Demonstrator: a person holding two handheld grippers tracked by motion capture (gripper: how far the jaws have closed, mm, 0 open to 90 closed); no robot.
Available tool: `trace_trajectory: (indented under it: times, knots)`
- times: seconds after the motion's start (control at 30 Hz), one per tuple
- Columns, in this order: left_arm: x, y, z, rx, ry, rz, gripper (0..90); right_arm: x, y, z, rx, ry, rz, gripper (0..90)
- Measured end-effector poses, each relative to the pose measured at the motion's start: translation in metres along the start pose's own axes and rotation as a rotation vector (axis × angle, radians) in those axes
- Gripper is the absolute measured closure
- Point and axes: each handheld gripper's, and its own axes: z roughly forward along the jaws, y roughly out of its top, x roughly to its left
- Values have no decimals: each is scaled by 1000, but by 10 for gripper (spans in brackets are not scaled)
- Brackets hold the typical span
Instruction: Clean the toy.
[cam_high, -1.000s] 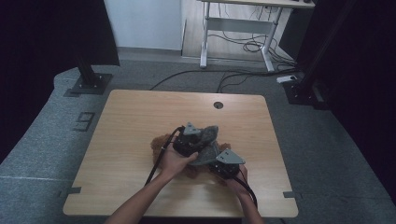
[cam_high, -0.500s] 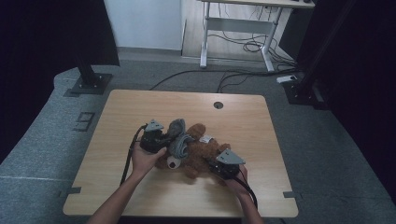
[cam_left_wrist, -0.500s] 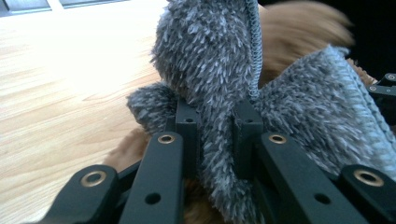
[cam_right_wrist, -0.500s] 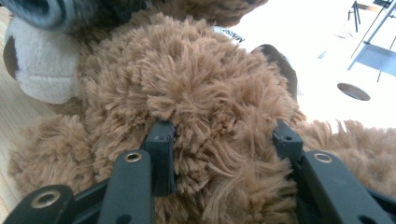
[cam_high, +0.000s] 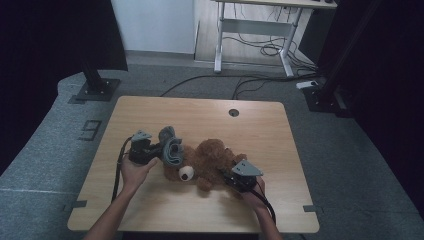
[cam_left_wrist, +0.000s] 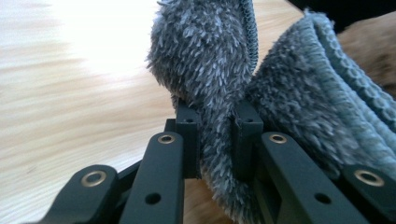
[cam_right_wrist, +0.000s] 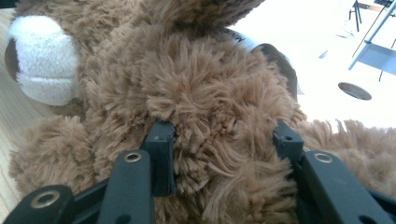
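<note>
Left tool (cam_high: 156, 151) pinching grey cloth (cam_high: 171, 146), right tool (cam_high: 226, 175) gripping teddy bear (cam_high: 207, 160)

The brown plush teddy bear (cam_high: 212, 160) has shaggy fur of warm brown colour and a white round muzzle with a dark nose. The grey fluffy fabric piece (cam_high: 171, 147) is blue-grey, with a ribbed knitted band on its edge. The light wooden table (cam_high: 150, 210) shows pale streaked grain. A small white tag on the bear has dark letters, perhaps print.
</note>
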Motion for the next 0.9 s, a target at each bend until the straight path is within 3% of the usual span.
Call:
trace_trajectory:
  times: [0.1,0.17,0.27,0.47,0.6,0.73,0.9]
  knots:
    - [14,-11,1,40,27,-23,771,0,0,0,-1,0,4,544]
    - [21,-18,2,66,23,-45,770,-1,-1,0,-1,2,10,544]
    - [21,-16,-2,52,11,-55,769,-2,-1,0,-3,4,12,543]
    - [-3,19,-17,-28,-23,7,767,-3,-2,-1,-8,5,20,541]
    - [-22,43,-9,-44,-45,46,763,-3,-2,-1,-10,5,17,538]
    - [-40,55,15,-6,-62,77,760,-3,-2,-2,-12,8,16,534]
    - [-52,50,40,58,-84,96,759,-3,-2,-2,-12,12,11,527]
